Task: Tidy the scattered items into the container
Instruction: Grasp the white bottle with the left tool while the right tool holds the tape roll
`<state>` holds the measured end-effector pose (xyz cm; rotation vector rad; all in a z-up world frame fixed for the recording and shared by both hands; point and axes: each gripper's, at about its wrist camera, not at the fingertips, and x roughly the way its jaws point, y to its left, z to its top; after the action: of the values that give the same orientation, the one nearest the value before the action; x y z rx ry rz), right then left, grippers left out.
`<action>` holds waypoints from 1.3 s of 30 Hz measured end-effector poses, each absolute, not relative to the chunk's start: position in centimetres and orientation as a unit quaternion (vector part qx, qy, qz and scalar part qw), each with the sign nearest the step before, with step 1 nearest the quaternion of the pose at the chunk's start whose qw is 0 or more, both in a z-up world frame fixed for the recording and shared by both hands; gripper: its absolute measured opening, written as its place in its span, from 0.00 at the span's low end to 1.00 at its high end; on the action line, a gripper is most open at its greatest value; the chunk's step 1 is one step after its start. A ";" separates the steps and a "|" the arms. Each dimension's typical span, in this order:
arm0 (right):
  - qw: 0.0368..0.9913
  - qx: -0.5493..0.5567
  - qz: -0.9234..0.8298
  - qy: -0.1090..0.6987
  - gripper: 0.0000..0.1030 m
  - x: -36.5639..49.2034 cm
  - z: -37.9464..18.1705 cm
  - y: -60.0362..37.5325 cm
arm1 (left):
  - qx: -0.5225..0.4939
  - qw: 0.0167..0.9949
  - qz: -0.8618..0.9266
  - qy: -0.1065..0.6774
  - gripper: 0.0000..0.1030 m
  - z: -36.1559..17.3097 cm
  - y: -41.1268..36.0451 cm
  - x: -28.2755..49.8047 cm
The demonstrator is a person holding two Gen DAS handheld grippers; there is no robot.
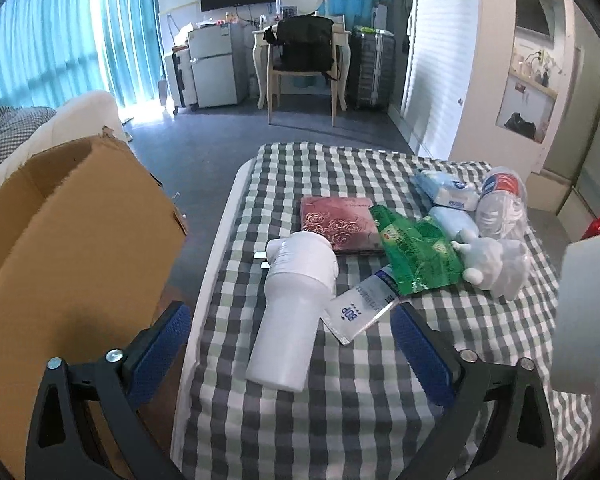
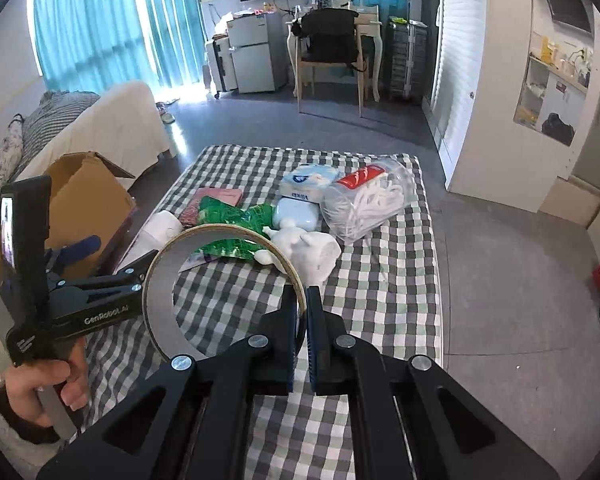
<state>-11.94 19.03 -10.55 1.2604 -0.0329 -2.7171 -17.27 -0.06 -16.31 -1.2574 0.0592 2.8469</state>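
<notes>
Lining up on the white bottle (image 1: 290, 312), lying on its side on the checked bed (image 1: 360, 400) just beside the cardboard box (image 1: 72, 240): left gripper (image 1: 292, 350) wide open, straddling it, no contact yet. Centre on the body, then close. Right gripper (image 2: 305, 316) is clamped on the tape roll (image 2: 160, 300), clear of it.

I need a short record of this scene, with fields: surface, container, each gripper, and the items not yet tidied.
surface: checked cloth
container: cardboard box, open, left of the cloth
left gripper: open, around the lying white bottle, pads not touching
right gripper: shut on tape ring
untidied: red notebook, green packet, white figurine, tissue pack, bag of white pieces
</notes>
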 end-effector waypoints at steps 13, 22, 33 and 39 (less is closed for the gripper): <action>0.074 0.423 -0.903 -0.019 0.04 -12.2 -11.4 19.3 | -0.442 0.002 0.897 0.022 0.36 -18.9 -0.1 -19.2; 0.078 0.417 -0.905 -0.017 0.04 -11.8 -10.7 18.7 | -0.437 0.009 0.900 0.004 0.31 -16.9 -0.9 -18.0; 0.094 0.391 -0.916 -0.009 0.04 -9.9 -7.6 16.6 | -0.380 0.001 0.925 -0.019 0.31 -9.8 -3.1 -12.7; 0.108 0.372 -0.922 -0.003 0.04 -8.6 -5.4 14.2 | -0.346 -0.008 0.938 -0.029 0.31 -5.2 -5.5 -9.0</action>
<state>-8.62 14.18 -5.40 1.0954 -0.0087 -2.7123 -8.97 -5.52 -5.21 -1.0922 -0.0926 2.9619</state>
